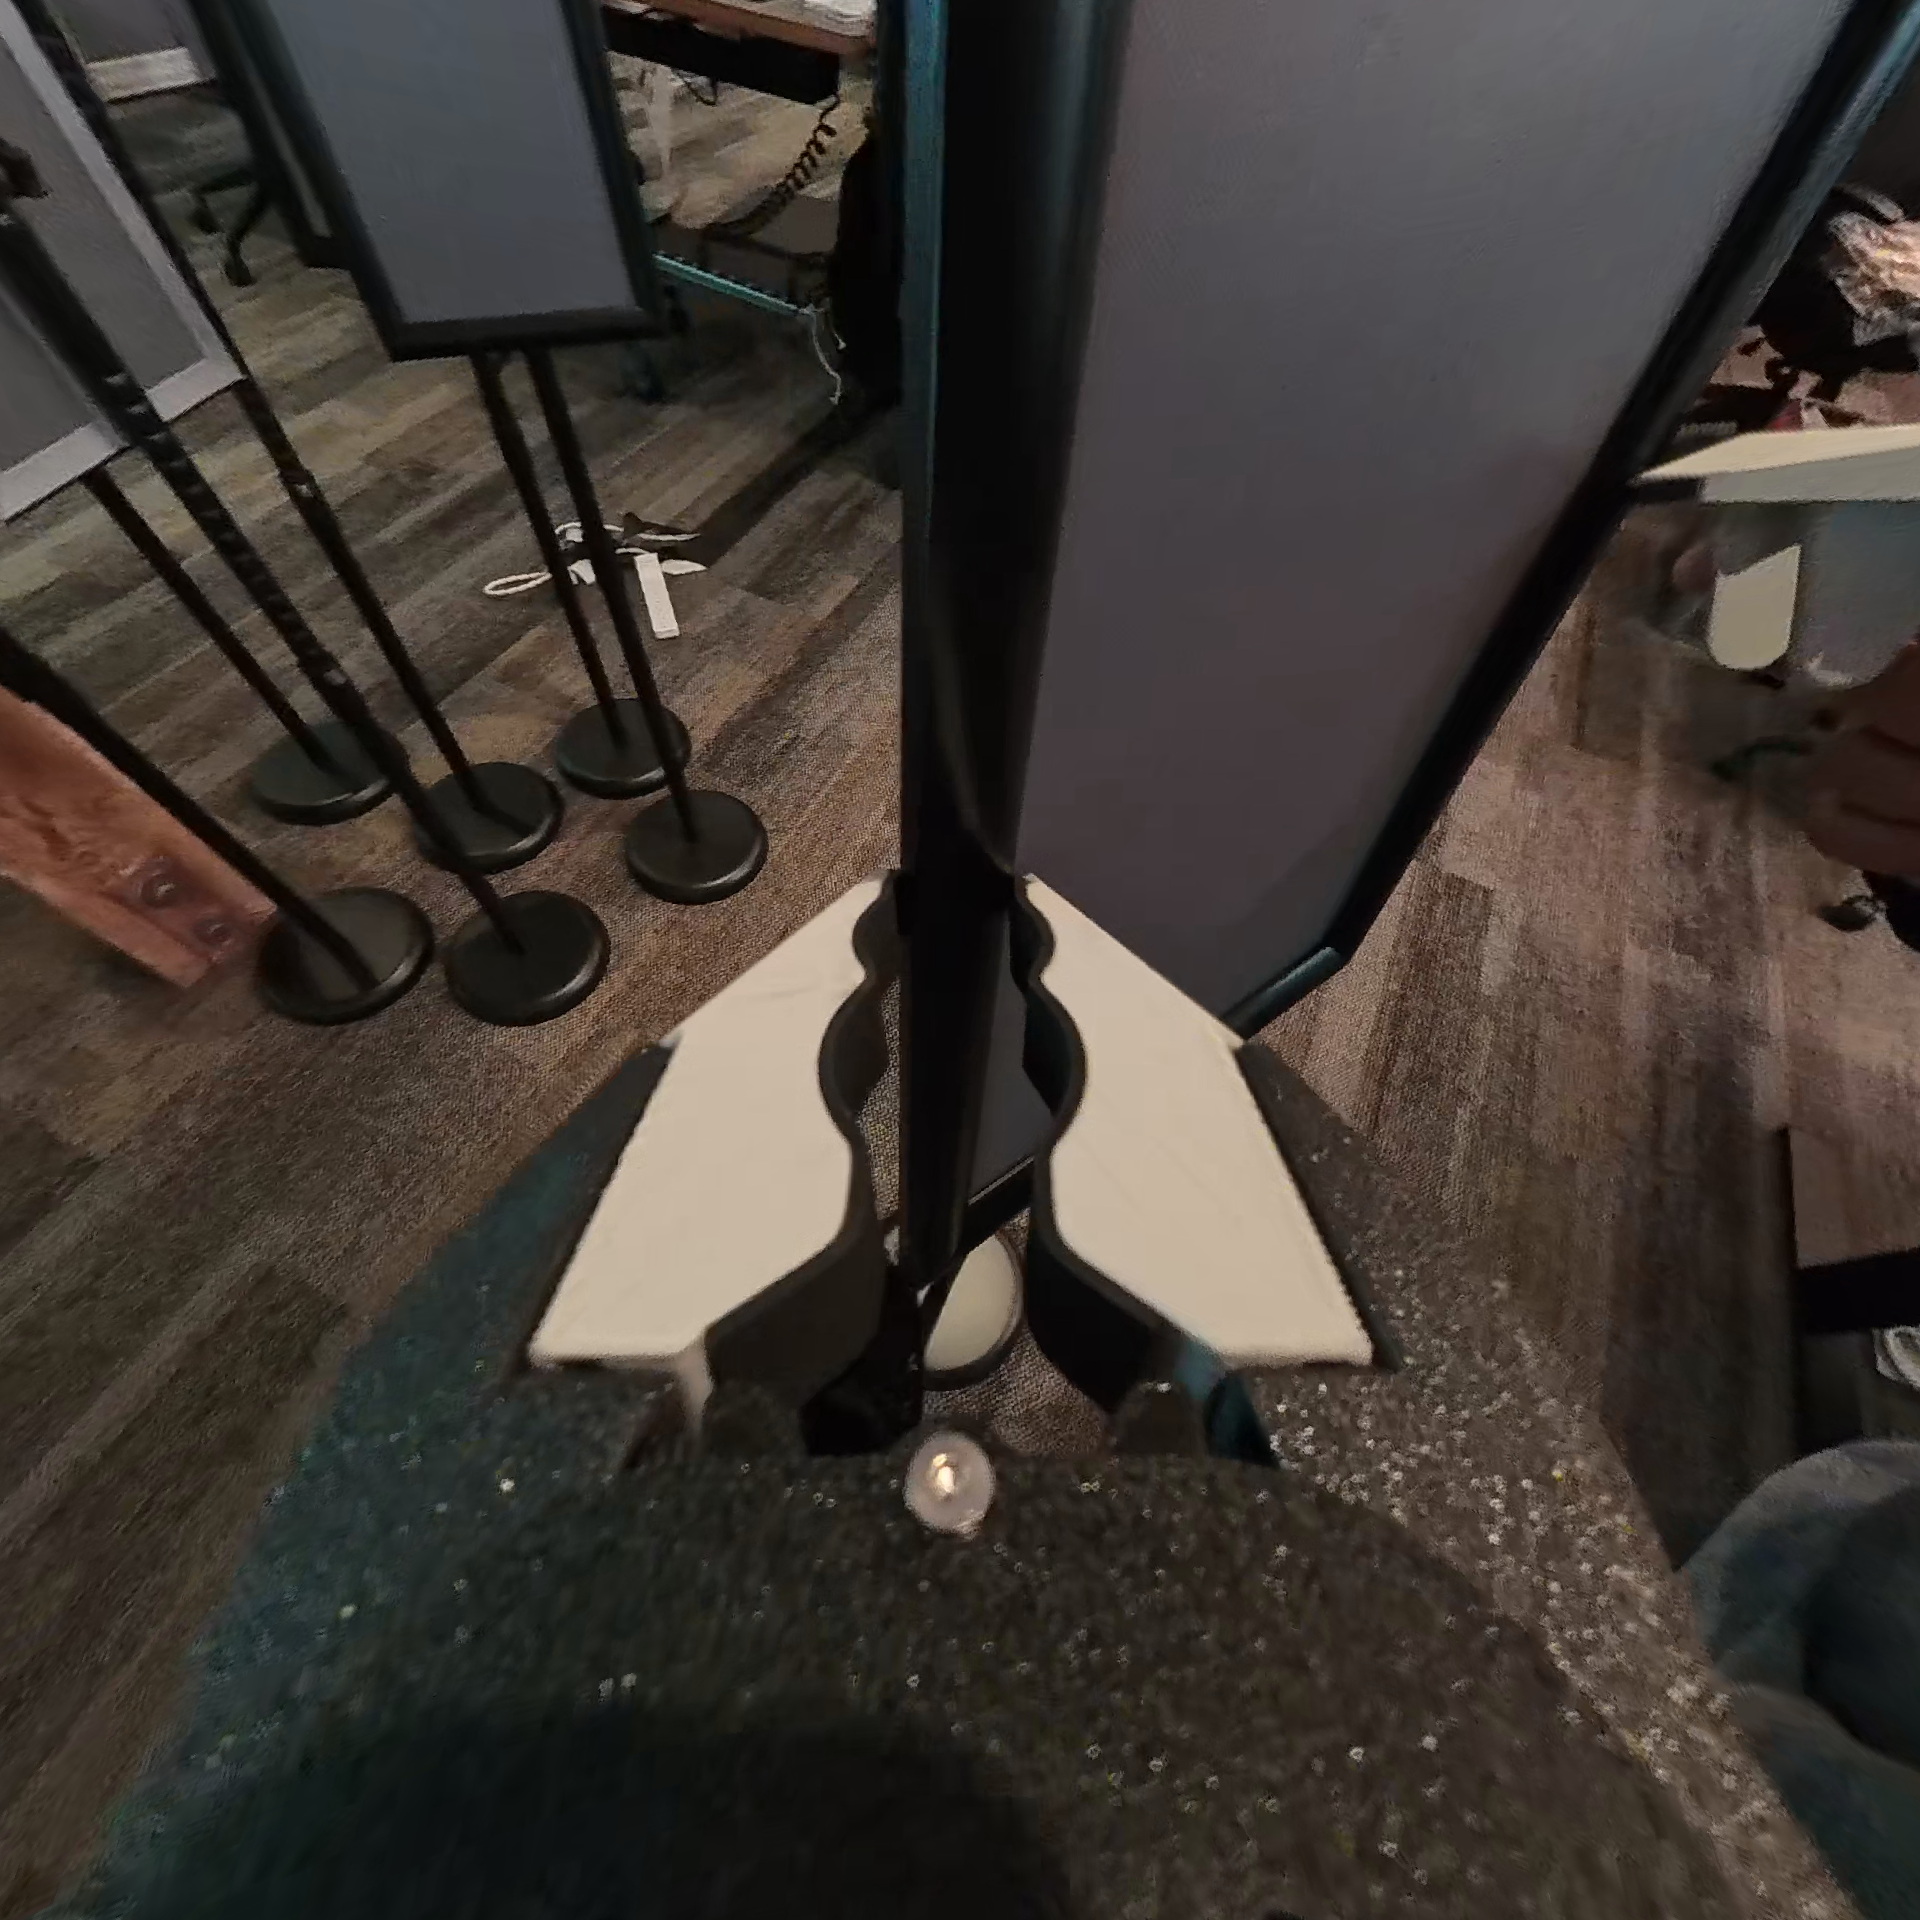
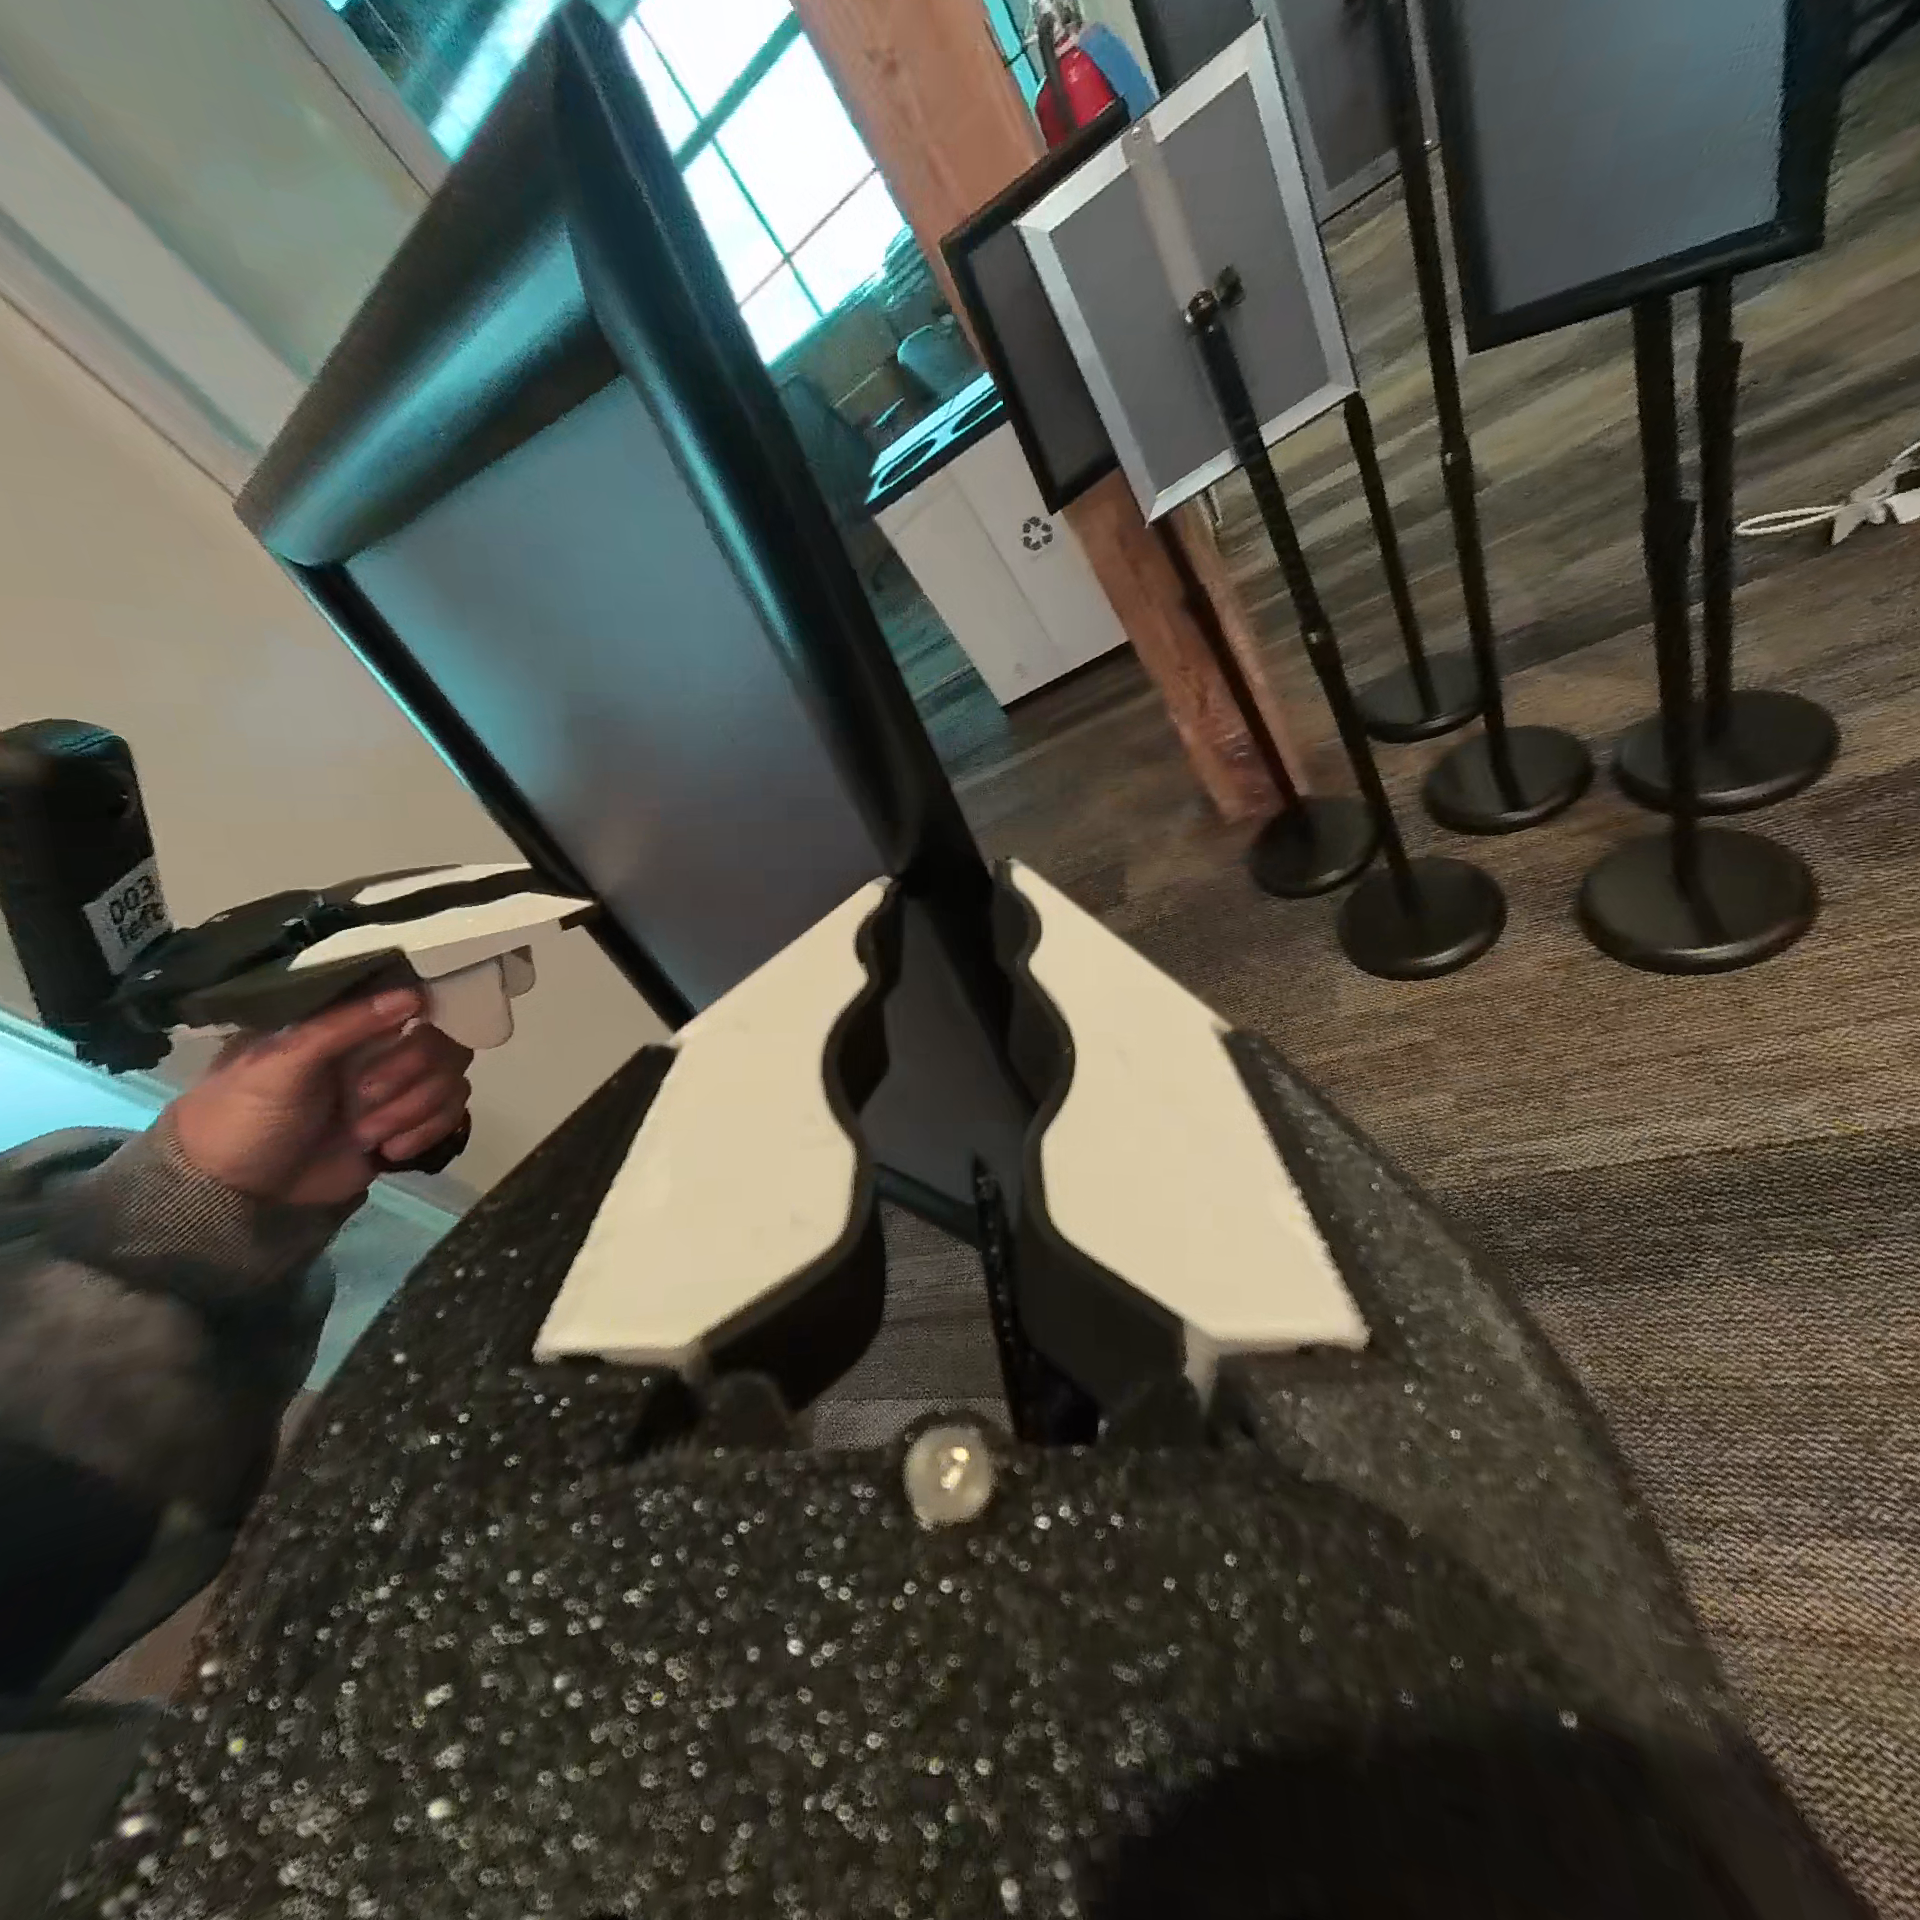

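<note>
My left tongs (image 1: pixel 951 914) pinch one black edge of a sign frame (image 1: pixel 1351 468). My right tongs (image 2: pixel 945 904) pinch its other edge. The sign stands on carpet (image 2: pixel 1558 1195), with more black sign stands (image 2: pixel 1694 894) near it.

The sign frame (image 1: pixel 1351 468) is standing between the two claws: the left claw (image 1: pixel 951 914) is closing on one side edge, and the right claw (image 2: pixel 945 894) is closing on the opposite edge. Its pole (image 2: pixel 1003 1278) is running down below the right claw. Behind it, a cluster of sign stands (image 1: pixel 499 810) is standing on the carpet (image 1: pixel 1507 1039), beside a wooden post (image 2: pixel 1091 436).
</note>
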`<state>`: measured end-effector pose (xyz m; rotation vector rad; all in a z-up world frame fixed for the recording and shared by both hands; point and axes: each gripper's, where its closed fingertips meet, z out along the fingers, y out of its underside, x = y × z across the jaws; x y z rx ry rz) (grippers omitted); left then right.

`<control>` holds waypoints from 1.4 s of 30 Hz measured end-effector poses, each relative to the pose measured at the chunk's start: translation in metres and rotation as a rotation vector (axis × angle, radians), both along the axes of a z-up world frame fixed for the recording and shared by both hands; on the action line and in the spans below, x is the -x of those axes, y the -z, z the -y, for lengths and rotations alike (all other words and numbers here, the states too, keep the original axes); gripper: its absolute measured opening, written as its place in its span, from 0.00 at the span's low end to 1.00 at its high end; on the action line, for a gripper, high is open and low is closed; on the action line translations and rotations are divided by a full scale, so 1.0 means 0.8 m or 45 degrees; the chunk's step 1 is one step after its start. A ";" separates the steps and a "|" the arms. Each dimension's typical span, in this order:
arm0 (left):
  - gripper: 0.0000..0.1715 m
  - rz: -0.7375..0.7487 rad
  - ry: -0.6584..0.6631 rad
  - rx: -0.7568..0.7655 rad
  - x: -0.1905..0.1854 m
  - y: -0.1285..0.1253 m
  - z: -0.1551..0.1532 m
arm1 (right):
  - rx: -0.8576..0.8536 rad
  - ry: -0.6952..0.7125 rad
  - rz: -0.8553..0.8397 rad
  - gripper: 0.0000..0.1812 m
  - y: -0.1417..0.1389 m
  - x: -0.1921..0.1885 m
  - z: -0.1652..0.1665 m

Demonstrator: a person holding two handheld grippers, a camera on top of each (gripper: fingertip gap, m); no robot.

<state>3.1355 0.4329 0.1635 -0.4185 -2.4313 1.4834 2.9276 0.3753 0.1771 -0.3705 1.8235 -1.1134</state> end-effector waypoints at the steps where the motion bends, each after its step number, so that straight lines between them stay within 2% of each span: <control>1: 0.11 0.006 0.010 0.004 0.002 0.000 0.000 | 0.003 -0.006 0.000 0.09 0.000 0.003 -0.001; 5: 0.11 0.008 0.006 0.010 0.010 -0.001 0.003 | 0.075 0.044 -0.112 0.09 -0.001 0.012 -0.003; 9: 0.12 0.068 -0.039 0.022 0.012 -0.001 0.006 | 0.239 0.300 -0.435 0.07 -0.006 0.018 0.003; 11: 0.12 0.048 -0.095 0.011 0.004 0.000 0.006 | 0.351 0.356 -0.518 0.04 -0.021 0.013 -0.003; 14: 0.13 0.071 -0.203 -0.025 -0.016 0.001 0.006 | 0.462 0.355 -0.607 0.21 -0.053 0.000 -0.015; 18: 0.14 0.103 -0.204 0.051 -0.015 -0.023 0.007 | 1.046 0.312 -0.990 0.24 -0.135 -0.036 -0.026; 20: 0.20 0.130 -0.186 0.052 -0.009 -0.028 0.013 | 1.321 0.297 -1.196 0.23 -0.163 -0.061 -0.017; 21: 0.19 0.130 -0.174 0.051 -0.005 -0.029 0.016 | 1.431 0.270 -1.261 0.23 -0.169 -0.074 -0.013; 23: 0.15 0.123 -0.162 0.052 0.000 -0.030 0.020 | 1.567 0.185 -1.416 0.22 -0.159 -0.094 0.000; 26: 0.13 0.094 -0.162 0.053 0.000 -0.030 0.020 | 1.751 0.185 -1.552 0.17 -0.156 -0.112 0.009; 31: 0.13 0.096 -0.175 0.097 -0.004 -0.030 0.013 | 1.837 0.147 -1.666 0.10 -0.146 -0.130 0.014; 34: 0.13 0.091 -0.191 0.089 -0.007 -0.030 0.013 | 1.790 0.079 -1.669 0.09 -0.147 -0.134 0.014; 35: 0.13 0.090 -0.193 0.087 -0.008 -0.030 0.014 | 1.780 0.049 -1.658 0.05 -0.148 -0.135 0.013; 36: 0.13 0.093 -0.192 0.087 -0.008 -0.030 0.014 | 1.823 0.075 -1.631 0.00 -0.159 -0.135 0.011; 37: 0.13 0.094 -0.183 0.086 -0.006 -0.029 0.013 | 1.872 0.133 -1.606 0.00 -0.176 -0.134 0.012; 40: 0.13 0.098 -0.171 0.097 0.002 -0.030 0.011 | 1.797 0.097 -1.562 0.00 -0.199 -0.129 0.021; 42: 0.13 0.086 -0.184 0.092 0.001 -0.030 0.011 | 1.727 -0.007 -1.537 0.00 -0.194 -0.130 0.014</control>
